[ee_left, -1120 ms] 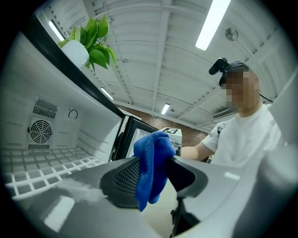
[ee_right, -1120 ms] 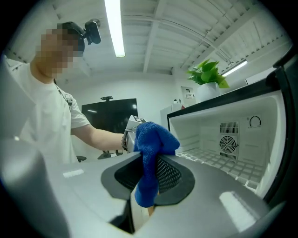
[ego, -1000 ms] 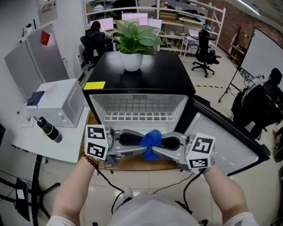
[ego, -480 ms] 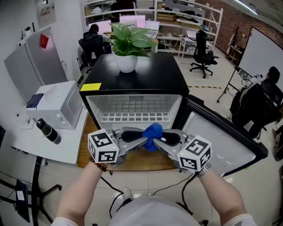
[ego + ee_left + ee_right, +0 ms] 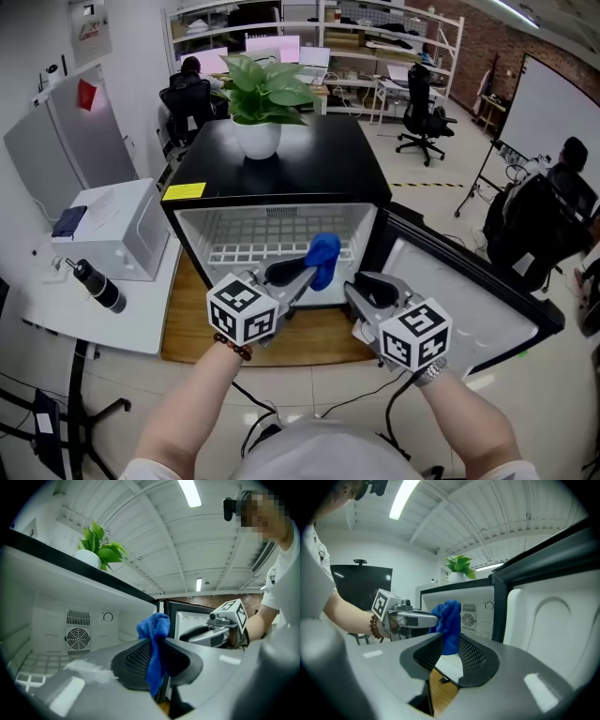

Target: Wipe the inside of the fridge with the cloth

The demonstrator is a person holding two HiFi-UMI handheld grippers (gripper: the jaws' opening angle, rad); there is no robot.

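**Blue cloth** [image 5: 324, 257]: pinched in the left claw [image 5: 309, 274], whose jaws have just been closing and clamp it. It is bunched upward at the mouth of the open fridge [image 5: 192, 225].
**Right claw** [image 5: 360, 292]: at 4 o'clock of the cloth. Its jaws have just been opening and stand apart with nothing between them.
**Fridge door** [image 5: 469, 291]: swung open at 3 o'clock.
**Potted plant** [image 5: 258, 103]: on the fridge top at 12 o'clock.
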